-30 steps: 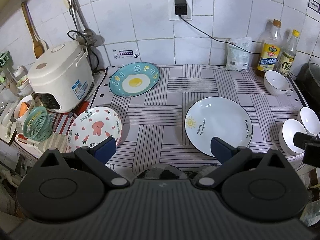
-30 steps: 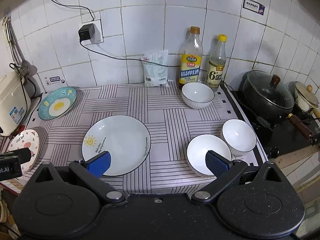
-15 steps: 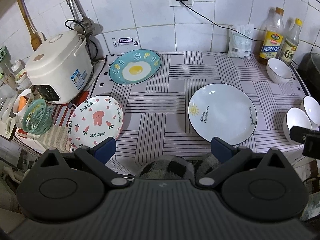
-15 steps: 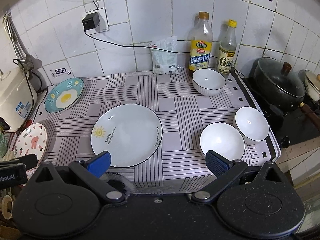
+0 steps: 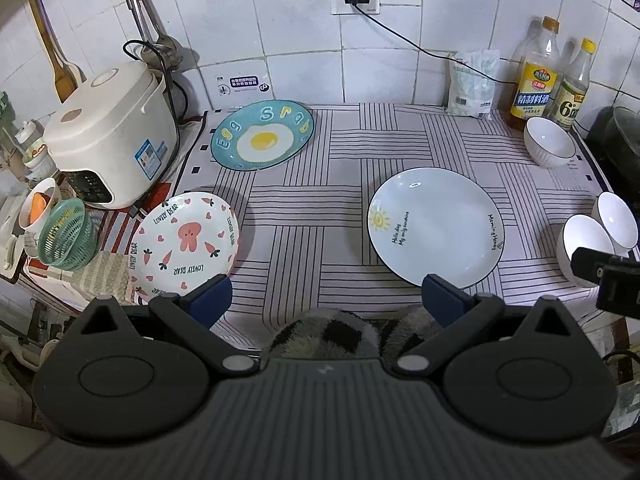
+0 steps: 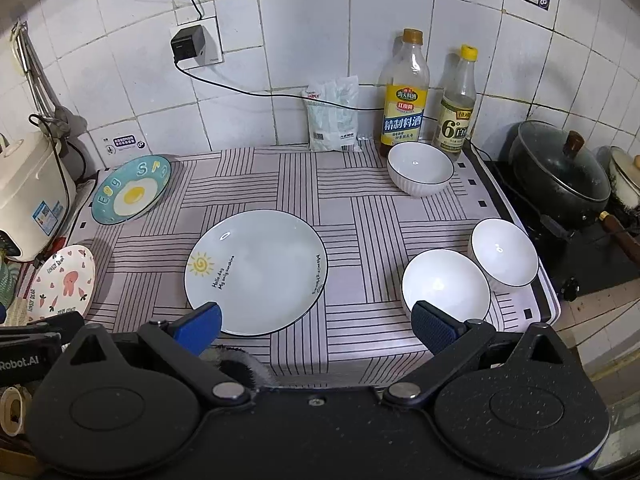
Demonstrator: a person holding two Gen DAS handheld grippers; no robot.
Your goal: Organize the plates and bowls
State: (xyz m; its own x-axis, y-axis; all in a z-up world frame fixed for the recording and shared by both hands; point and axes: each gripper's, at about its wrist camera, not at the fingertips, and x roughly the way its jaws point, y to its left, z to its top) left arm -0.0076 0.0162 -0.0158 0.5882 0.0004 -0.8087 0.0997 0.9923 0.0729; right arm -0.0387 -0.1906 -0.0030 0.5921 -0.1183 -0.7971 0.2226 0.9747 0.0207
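I hold my left gripper (image 5: 326, 299) and my right gripper (image 6: 316, 326) at the near edge of the striped cloth (image 5: 344, 184), both spread wide with nothing in them. The big sun plate (image 6: 256, 272) lies flat in the middle. The blue egg plate (image 5: 262, 135) sits far on the left, beside the rice cooker (image 5: 108, 136). The pink bear plate (image 5: 184, 244) is near left, half off the cloth. Two white bowls (image 6: 446, 286) touch at the near right, and a third bowl (image 6: 420, 174) stands far right by the bottles (image 6: 404, 92).
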